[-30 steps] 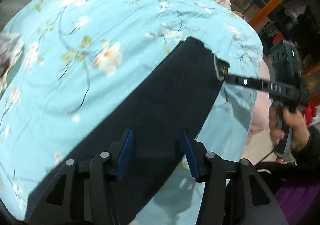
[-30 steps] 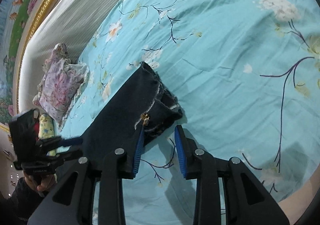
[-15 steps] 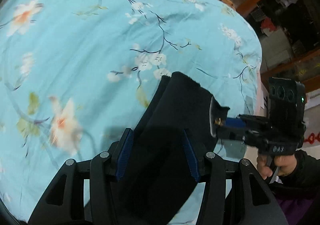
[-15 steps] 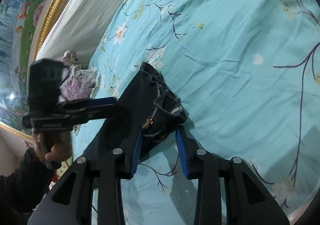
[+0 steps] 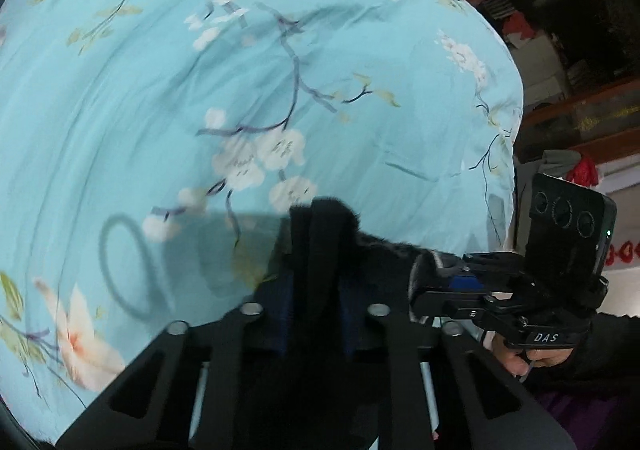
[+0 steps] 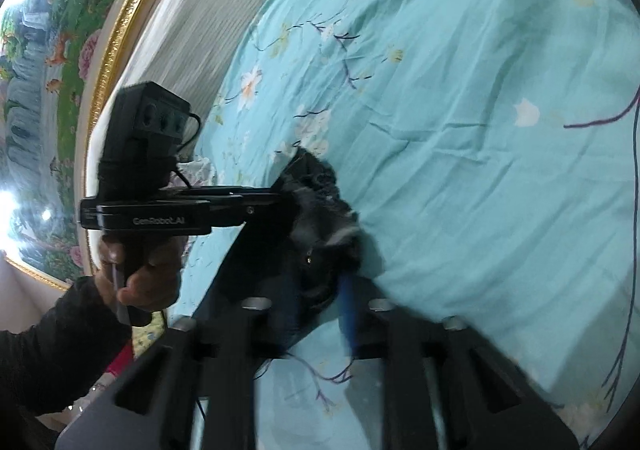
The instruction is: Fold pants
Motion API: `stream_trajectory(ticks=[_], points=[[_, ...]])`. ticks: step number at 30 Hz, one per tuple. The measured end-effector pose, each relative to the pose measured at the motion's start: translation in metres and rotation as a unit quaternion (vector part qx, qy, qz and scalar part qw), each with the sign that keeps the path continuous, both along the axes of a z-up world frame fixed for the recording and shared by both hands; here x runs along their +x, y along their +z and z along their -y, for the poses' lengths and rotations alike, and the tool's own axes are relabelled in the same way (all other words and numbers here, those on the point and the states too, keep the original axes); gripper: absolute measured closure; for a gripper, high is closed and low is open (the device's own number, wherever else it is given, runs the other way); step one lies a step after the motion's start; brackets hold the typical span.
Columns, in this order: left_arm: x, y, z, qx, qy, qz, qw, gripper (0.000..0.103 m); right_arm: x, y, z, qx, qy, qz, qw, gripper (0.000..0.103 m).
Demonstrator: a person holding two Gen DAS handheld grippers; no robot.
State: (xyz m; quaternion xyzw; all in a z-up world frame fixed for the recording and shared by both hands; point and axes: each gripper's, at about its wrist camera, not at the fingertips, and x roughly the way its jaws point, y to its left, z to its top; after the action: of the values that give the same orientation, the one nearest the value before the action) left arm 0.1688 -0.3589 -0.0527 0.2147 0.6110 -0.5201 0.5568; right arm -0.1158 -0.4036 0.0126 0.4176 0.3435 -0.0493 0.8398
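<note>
The dark pants (image 5: 332, 246) hang bunched between both grippers, lifted above the blue floral bedspread (image 5: 240, 69). My left gripper (image 5: 314, 324) is shut on a fold of the dark fabric. My right gripper (image 6: 318, 308) is shut on the frayed waist end of the pants (image 6: 316, 217), where a small gold button shows. In the left wrist view the right gripper (image 5: 430, 284) clamps the fabric from the right. In the right wrist view the left gripper (image 6: 286, 199) clamps it from the left. The rest of the pants is hidden below the grippers.
The bedspread (image 6: 460, 109) fills most of both views. A striped headboard (image 6: 208, 25) and a gold-framed painting (image 6: 60, 61) stand at the left. The bed's edge (image 5: 514, 153) and dark wooden furniture (image 5: 580, 49) lie at the right.
Both grippers have closed on the pants and lifted them off the bed. They have come close together, bunching the fabric between them.
</note>
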Motion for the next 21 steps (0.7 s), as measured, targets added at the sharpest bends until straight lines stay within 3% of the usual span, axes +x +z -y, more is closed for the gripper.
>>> stream_trajectory(ticks=[10,21], points=[[0.001,0.027,0.000,-0.044,0.018,0.013,0.9988,0.094,-0.006,0.023,0.005,-0.008,-0.005,0.032,0.999,0.090],[-0.007,0.081,-0.048,-0.112,0.057,0.023,0.9918,0.094,0.003,0.058,-0.018,-0.005,0.049,0.079,0.996,0.090]])
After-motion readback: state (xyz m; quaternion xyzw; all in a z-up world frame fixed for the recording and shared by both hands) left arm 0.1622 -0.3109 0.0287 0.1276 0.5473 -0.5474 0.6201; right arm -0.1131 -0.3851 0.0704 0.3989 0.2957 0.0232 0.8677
